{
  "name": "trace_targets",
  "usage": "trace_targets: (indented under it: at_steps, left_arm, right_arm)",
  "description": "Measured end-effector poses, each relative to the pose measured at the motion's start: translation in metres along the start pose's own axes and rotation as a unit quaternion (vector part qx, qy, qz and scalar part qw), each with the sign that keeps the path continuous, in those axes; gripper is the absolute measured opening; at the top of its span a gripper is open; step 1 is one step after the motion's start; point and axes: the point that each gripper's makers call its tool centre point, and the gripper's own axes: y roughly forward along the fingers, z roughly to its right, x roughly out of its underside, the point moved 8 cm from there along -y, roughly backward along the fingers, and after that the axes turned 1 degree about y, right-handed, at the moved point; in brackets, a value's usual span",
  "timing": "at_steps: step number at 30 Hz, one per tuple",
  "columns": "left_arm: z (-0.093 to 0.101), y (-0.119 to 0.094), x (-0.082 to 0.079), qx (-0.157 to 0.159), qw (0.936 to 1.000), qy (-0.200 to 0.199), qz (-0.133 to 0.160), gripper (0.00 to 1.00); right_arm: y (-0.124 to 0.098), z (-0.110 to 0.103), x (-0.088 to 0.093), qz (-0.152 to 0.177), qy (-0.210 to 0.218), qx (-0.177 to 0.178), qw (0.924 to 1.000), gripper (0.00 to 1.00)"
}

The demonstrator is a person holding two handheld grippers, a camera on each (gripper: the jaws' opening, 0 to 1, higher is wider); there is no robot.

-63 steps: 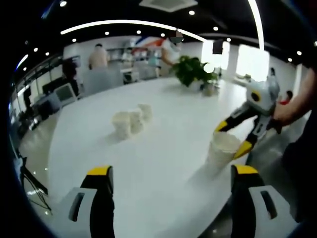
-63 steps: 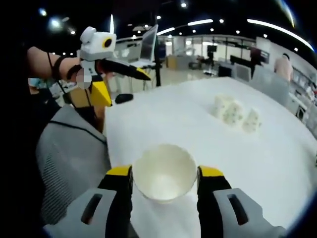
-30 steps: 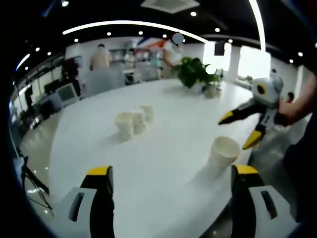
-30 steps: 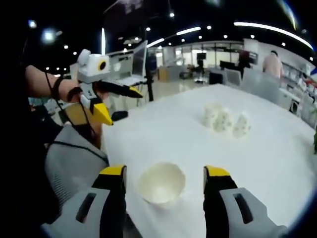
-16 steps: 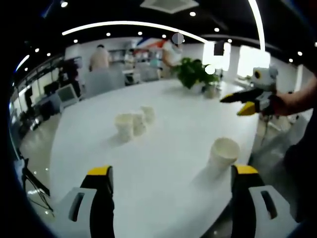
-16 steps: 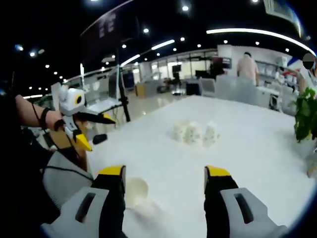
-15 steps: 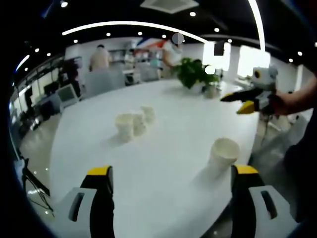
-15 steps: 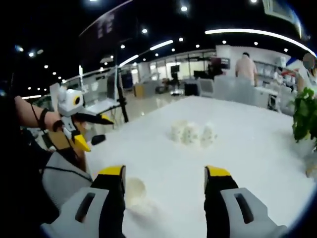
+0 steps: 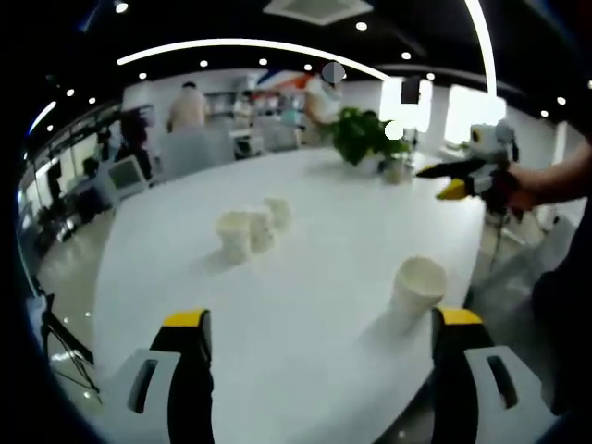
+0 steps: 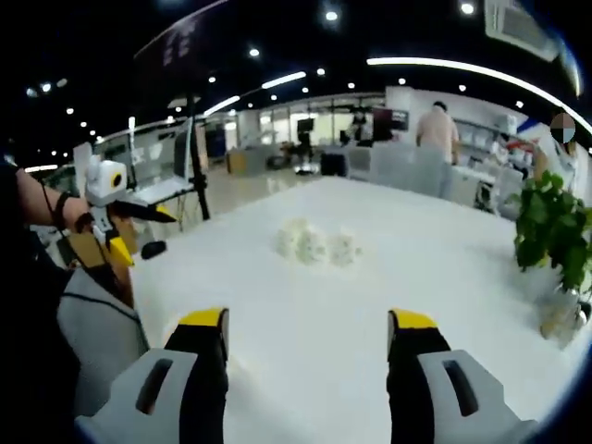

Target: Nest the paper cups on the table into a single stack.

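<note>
Both the left tool (image 9: 319,338) and right tool (image 10: 307,338) gape wide, empty; the lone white paper cup (image 9: 417,285) on the white surface (image 9: 305,231) looks light, crushable; pinch its rim gently.

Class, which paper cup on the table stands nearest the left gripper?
The lone paper cup near the table's edge, just beyond the left gripper. The three other cups cluster together farther out.
</note>
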Motion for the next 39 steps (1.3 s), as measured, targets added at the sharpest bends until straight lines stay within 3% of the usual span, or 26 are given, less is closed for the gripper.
trace_targets:
  at_steps: [25, 28, 39]
  left_arm:
    - [-0.017, -0.004, -0.007, -0.017, 0.9994, -0.027, 0.015, 0.99]
    - [-0.018, -0.003, -0.007, -0.018, 0.9994, -0.026, 0.014, 0.99]
    - [-0.022, 0.0, -0.009, -0.023, 0.9992, -0.029, 0.014, 0.99]
  right_arm:
    - [-0.002, 0.016, 0.008, 0.001, 0.025, 0.017, 0.9995, 0.9]
    - [0.0, 0.017, 0.008, 0.002, 0.03, 0.022, 0.9993, 1.0]
    - [-0.002, 0.02, 0.009, 0.007, 0.037, 0.026, 0.9989, 1.0]
